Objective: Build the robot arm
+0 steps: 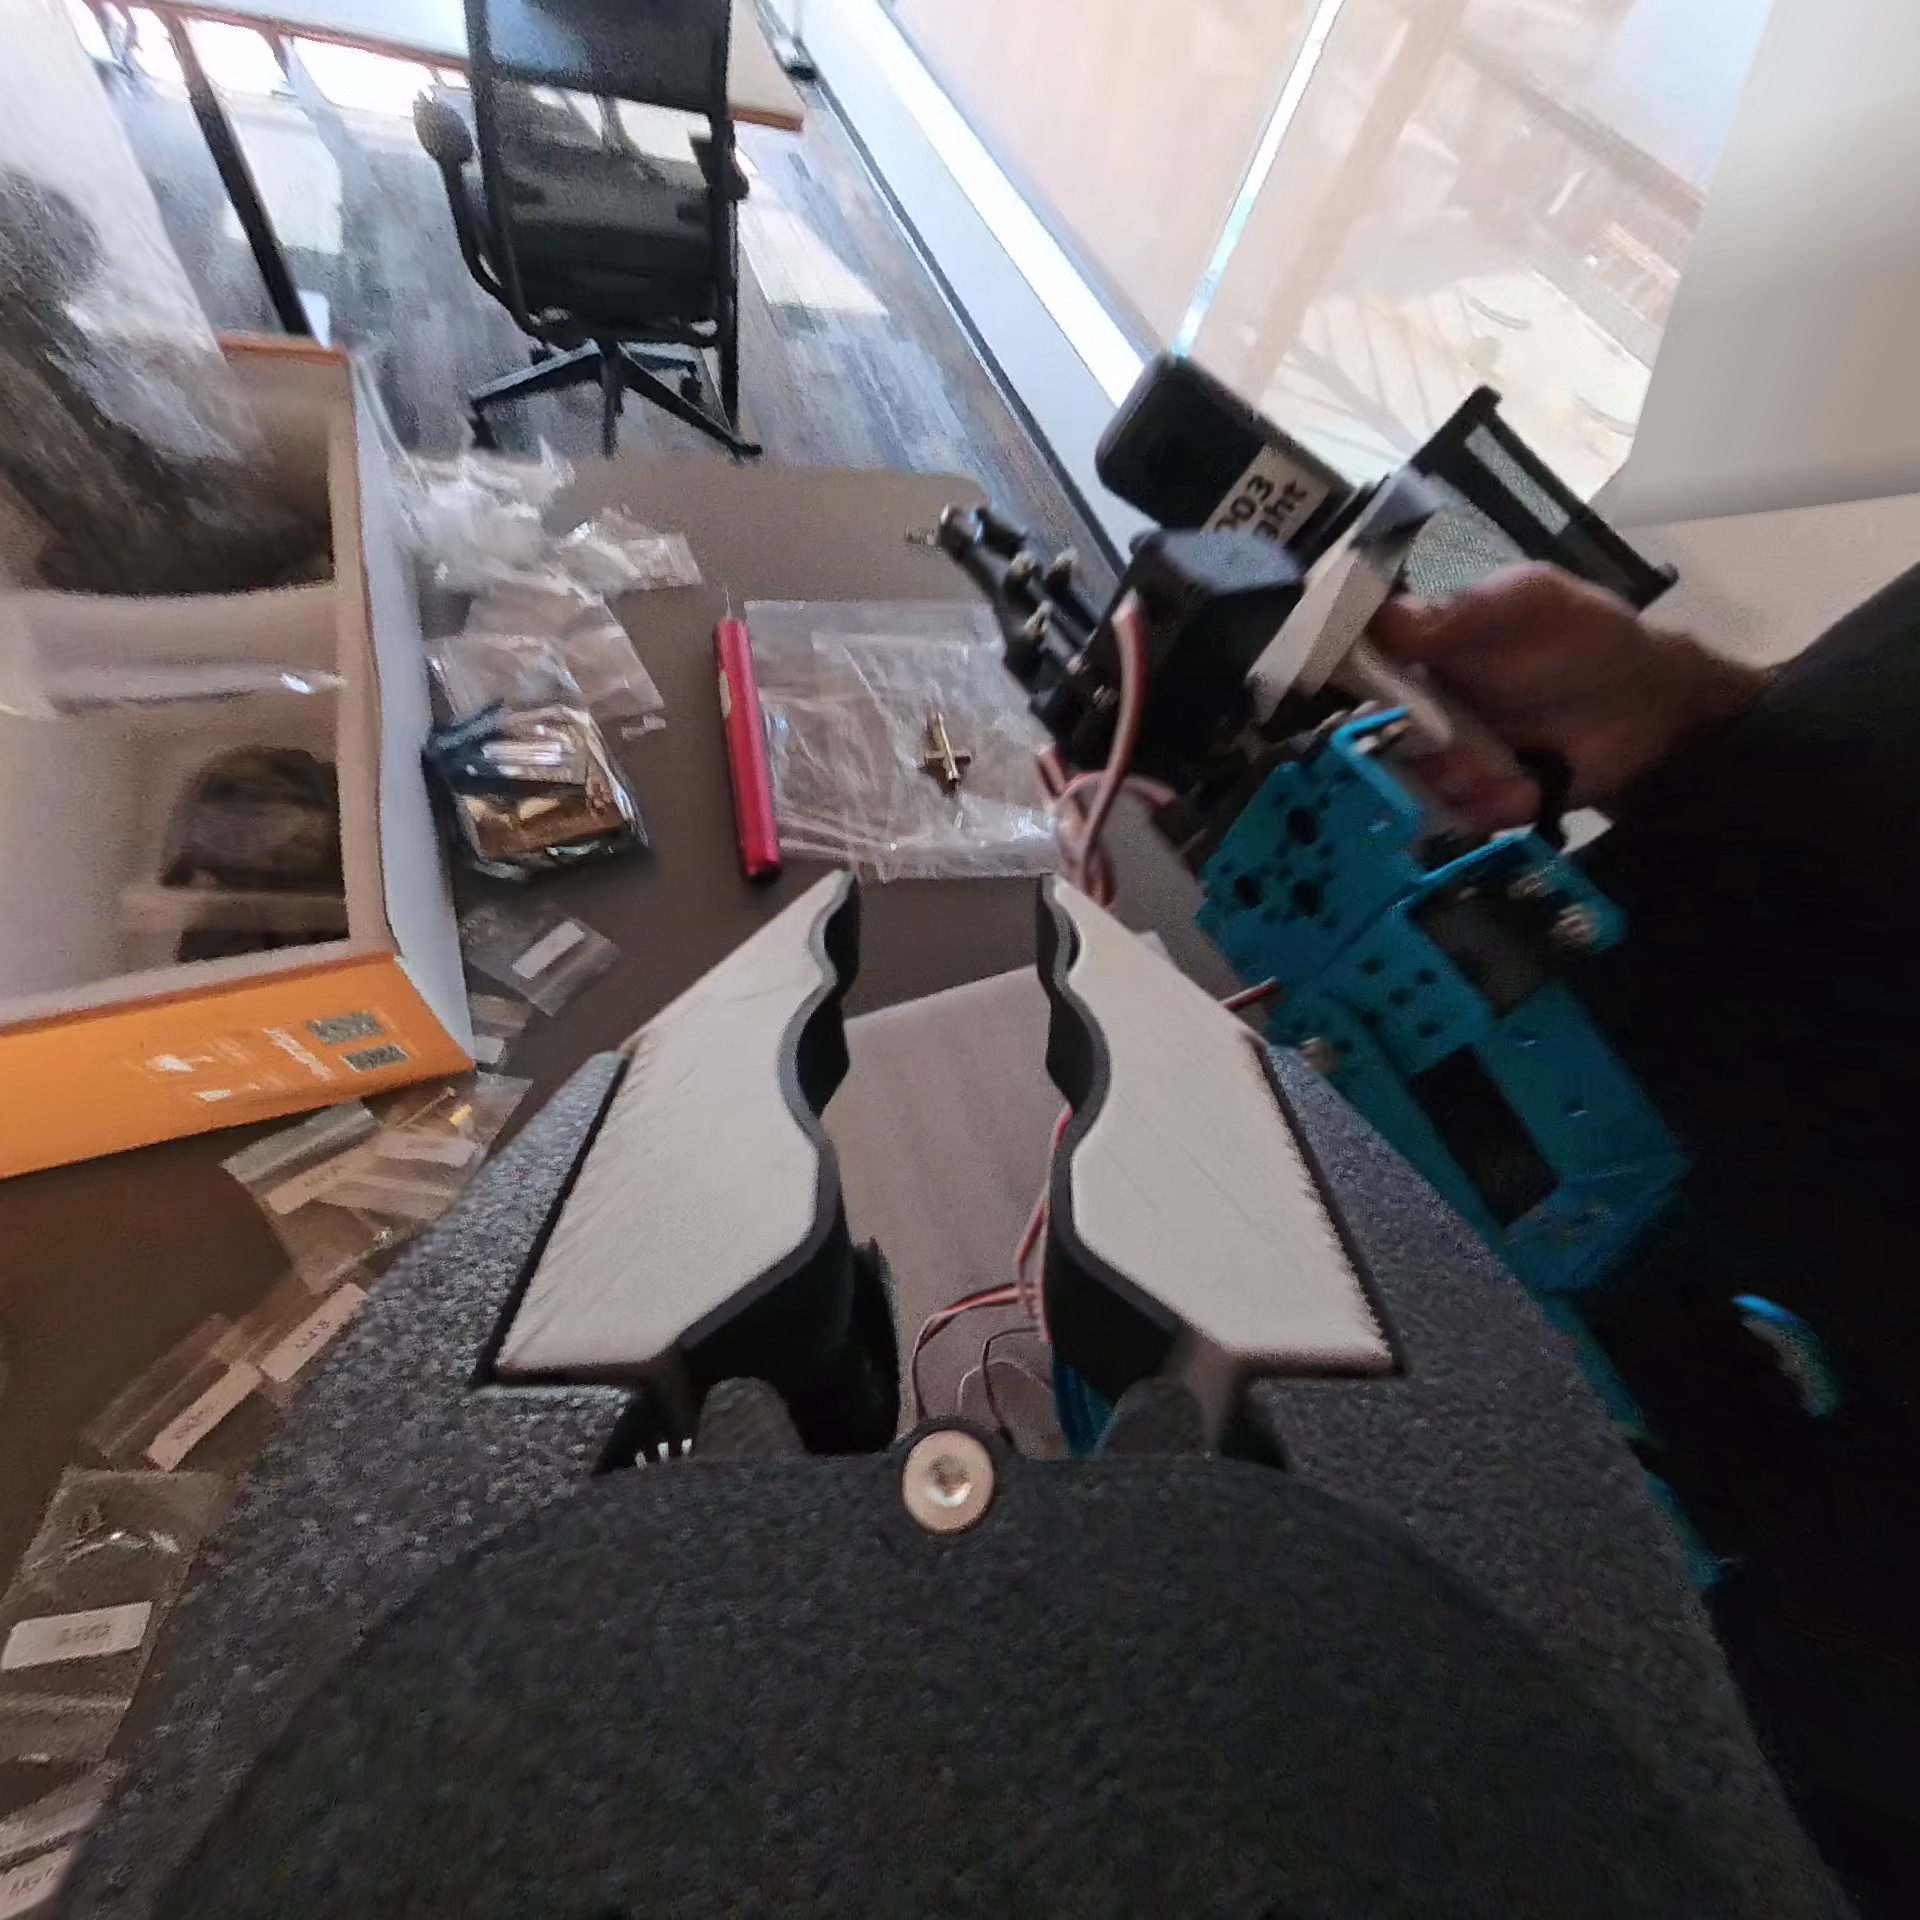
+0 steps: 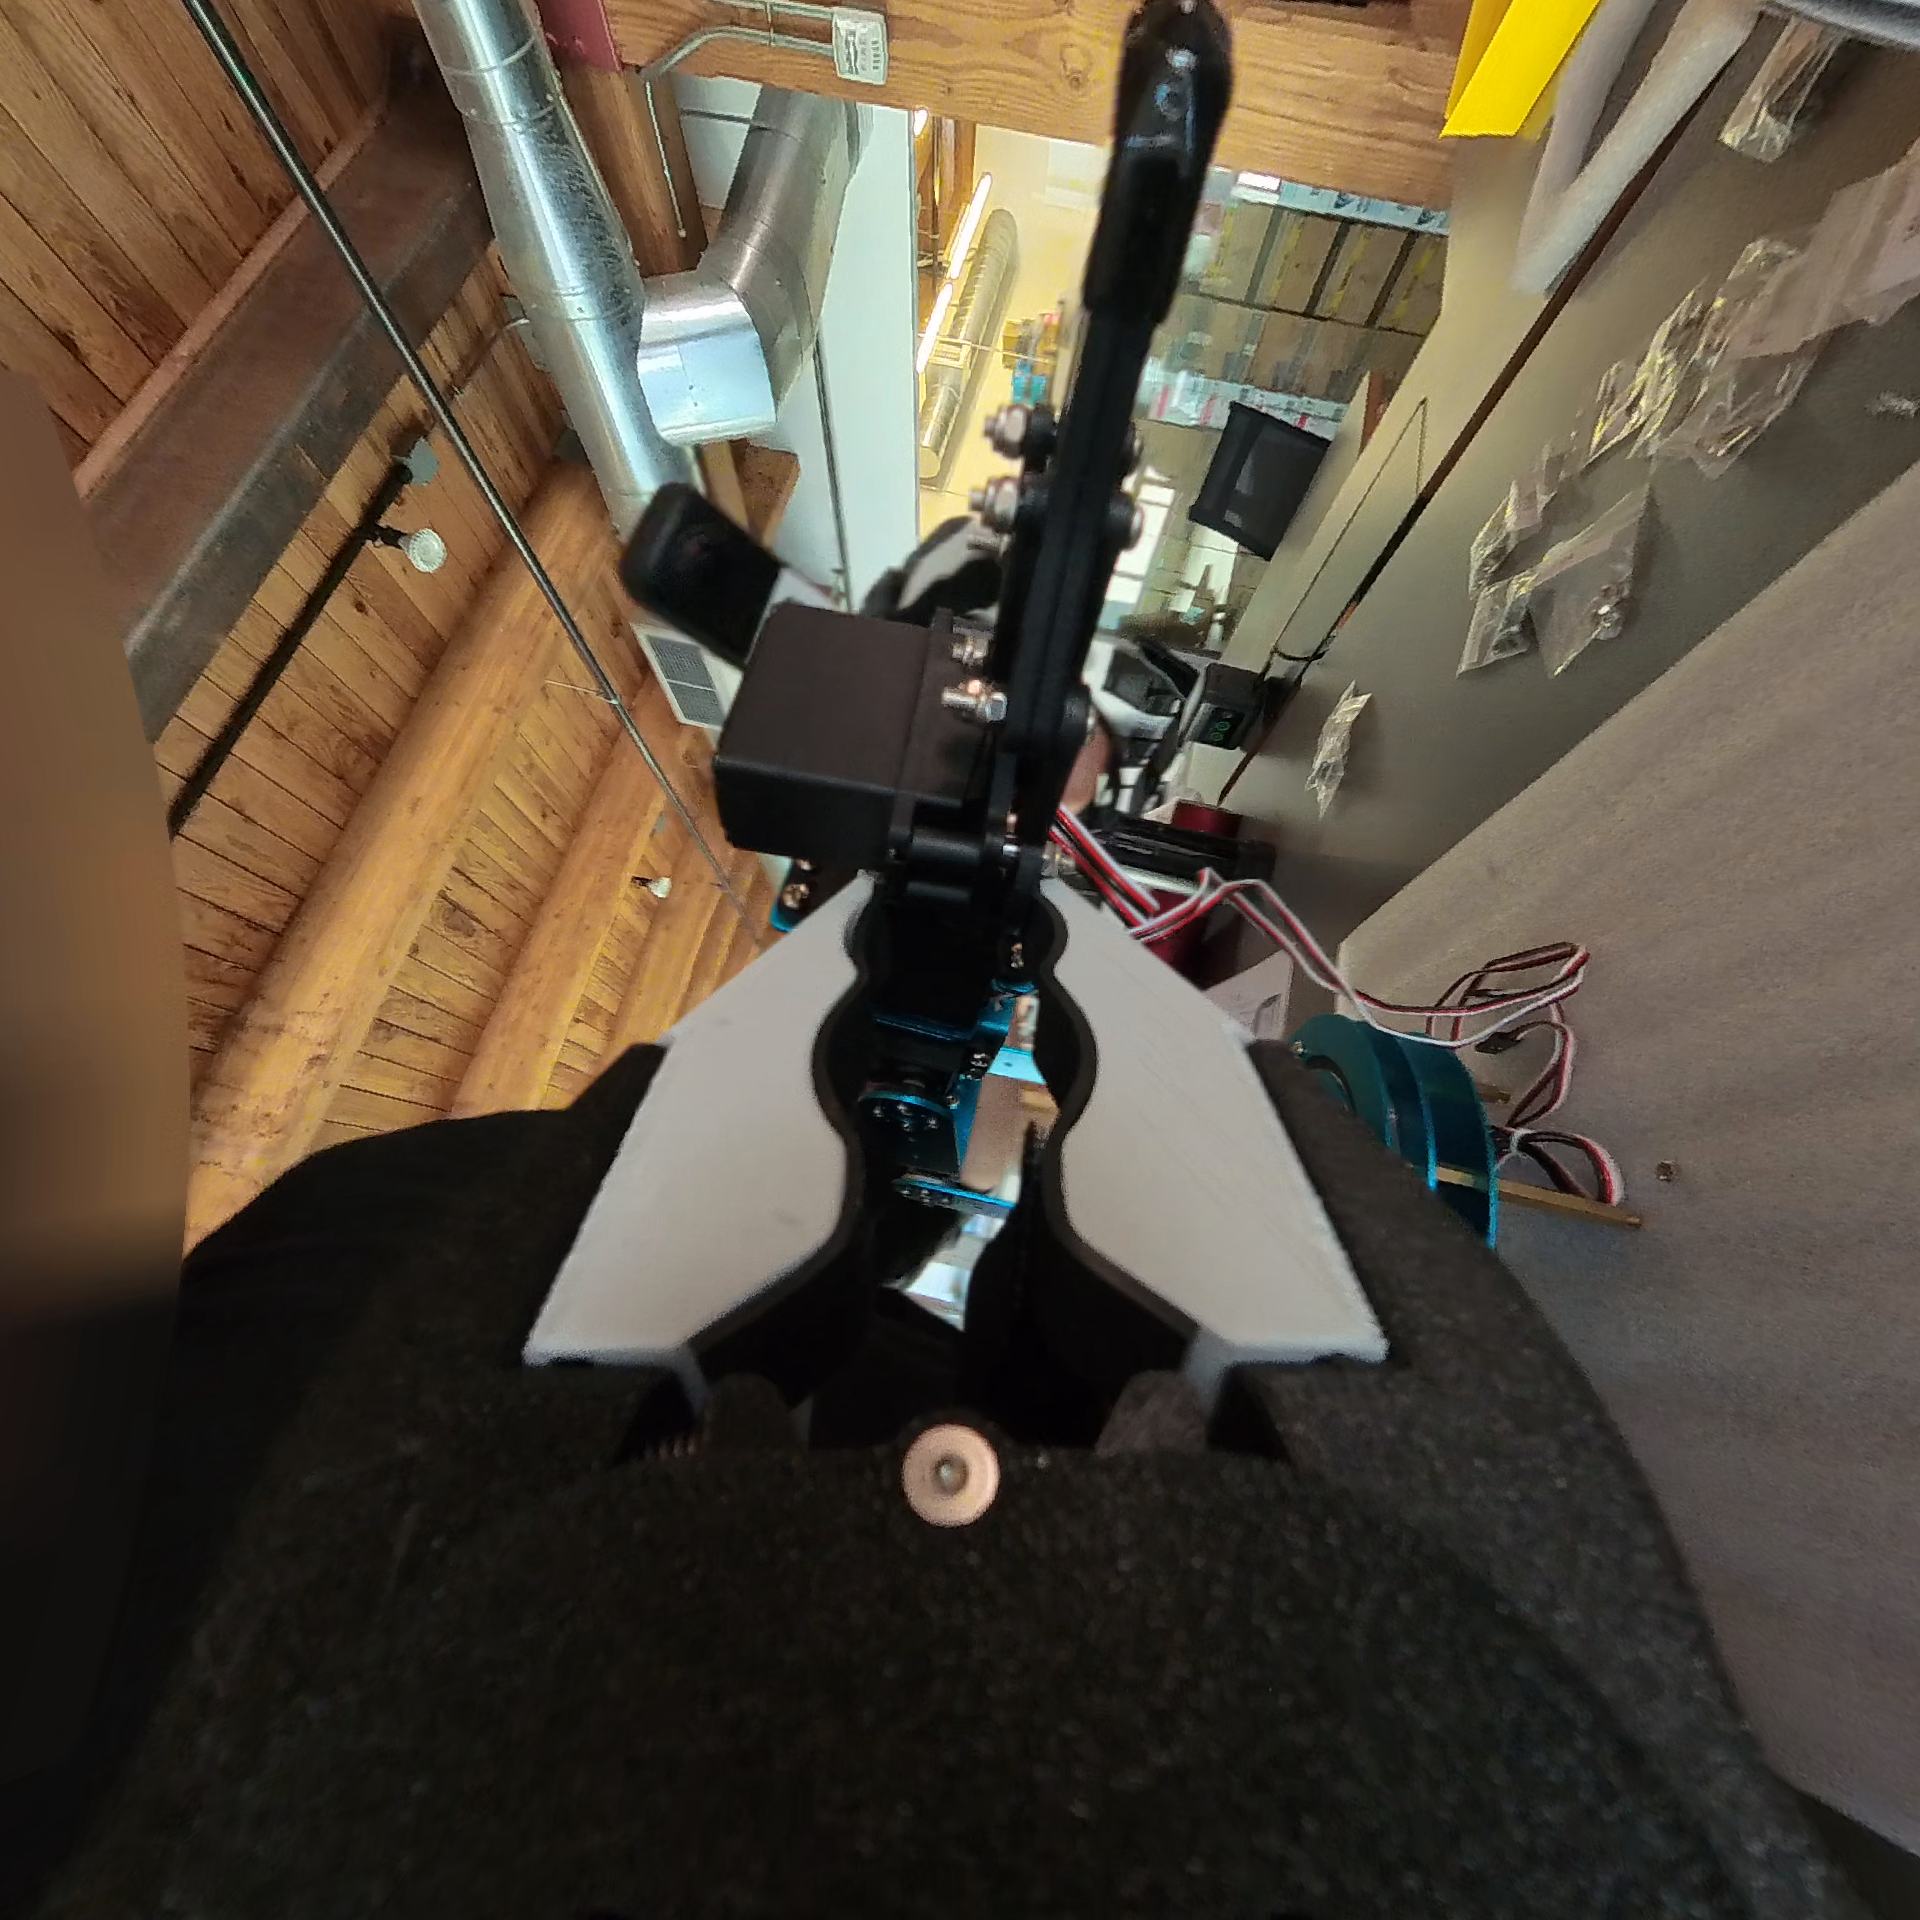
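Closest to the lens in the left wrist view, the left gripper (image 1: 948, 904) stands with a wide gap between its fingers and nothing in it, only bare grey table (image 1: 914, 520) and a slack servo wire showing through. Taking the red screwdriver (image 1: 746, 748) as the marker and working left to right: far left of it an orange-edged cardboard box (image 1: 208, 1049) lies open on its side, its foam insert facing out, probably so parts can be lifted straight from it. Between box and screwdriver a scatter of small clear parts bags (image 1: 530, 769) spreads over the table, some with labels, laid flat where they can be sorted by eye. Just right of the screwdriver a flattened clear bag (image 1: 883, 727) lies under a small brass fitting (image 1: 943, 750), which seems set there to keep it from rolling off. Further right, a hand (image 1: 1538, 686) carries the right gripper (image 1: 1174, 665), and below it sits the blue metal robot arm assembly (image 1: 1382, 935), lifted and tilted off the table. In the right wrist view the right gripper (image 2: 956, 935) has its fingers drawn in around the black bracket (image 2: 1039, 644) of that assembly, just under the black servo (image 2: 831, 748), with the claw end pointing away; holding it at the neck would steady the whole piece, while the red-and-white wires (image 2: 1455, 997) trail down to its teal round base (image 2: 1444, 1122).
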### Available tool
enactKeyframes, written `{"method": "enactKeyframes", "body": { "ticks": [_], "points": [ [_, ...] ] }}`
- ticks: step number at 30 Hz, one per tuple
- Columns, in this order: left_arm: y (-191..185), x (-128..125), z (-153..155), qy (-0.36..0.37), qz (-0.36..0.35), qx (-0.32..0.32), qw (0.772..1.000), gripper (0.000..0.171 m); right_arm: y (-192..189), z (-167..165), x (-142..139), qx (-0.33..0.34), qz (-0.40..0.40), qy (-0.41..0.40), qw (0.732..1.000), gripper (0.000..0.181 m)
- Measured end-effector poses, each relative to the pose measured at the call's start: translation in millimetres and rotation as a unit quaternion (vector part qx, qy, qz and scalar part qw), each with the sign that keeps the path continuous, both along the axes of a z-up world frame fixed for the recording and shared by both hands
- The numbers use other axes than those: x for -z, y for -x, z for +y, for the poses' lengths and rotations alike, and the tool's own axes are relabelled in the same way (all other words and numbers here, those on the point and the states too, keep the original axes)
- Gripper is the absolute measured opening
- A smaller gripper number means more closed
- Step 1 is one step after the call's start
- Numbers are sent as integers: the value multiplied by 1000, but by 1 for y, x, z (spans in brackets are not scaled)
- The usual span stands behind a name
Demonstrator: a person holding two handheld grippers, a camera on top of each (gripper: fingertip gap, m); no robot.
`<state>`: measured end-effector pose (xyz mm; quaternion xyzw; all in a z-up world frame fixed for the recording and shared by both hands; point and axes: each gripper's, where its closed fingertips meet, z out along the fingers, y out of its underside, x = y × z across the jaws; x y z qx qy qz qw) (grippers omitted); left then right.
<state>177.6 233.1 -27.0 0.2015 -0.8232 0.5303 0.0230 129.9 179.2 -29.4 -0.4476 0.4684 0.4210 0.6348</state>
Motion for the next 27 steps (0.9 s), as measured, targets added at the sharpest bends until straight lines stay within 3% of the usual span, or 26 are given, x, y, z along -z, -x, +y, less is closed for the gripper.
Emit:
{"method": "enactKeyframes", "body": {
  "ticks": [3,5,7,9,14,18,22,27],
  "points": [
    [19,-31,-3,33,4,-17,999,52,3,3,-1,2,-58,65,996,23],
    [45,-38,-3,40,27,-13,999,68,6,8,-3,0,-129,142,982,22],
    [65,-40,4,42,30,-52,997,62,12,15,-13,-14,-162,163,973,20],
    [86,-42,14,41,4,-88,995,89,14,20,-20,-16,-183,173,968,12],
    [109,-32,10,55,-44,-170,983,88,11,20,-30,-11,-222,204,953,8],
    [98,-14,-10,-12,-73,-189,979,62,14,20,-35,-9,-245,205,948,7],
    [100,-12,-13,-39,-93,-192,976,63,18,18,-40,-23,-294,218,930,8],
    [104,-15,-12,-20,-106,-201,974,61,29,25,-54,-76,-377,298,874,8]
  ]
}}
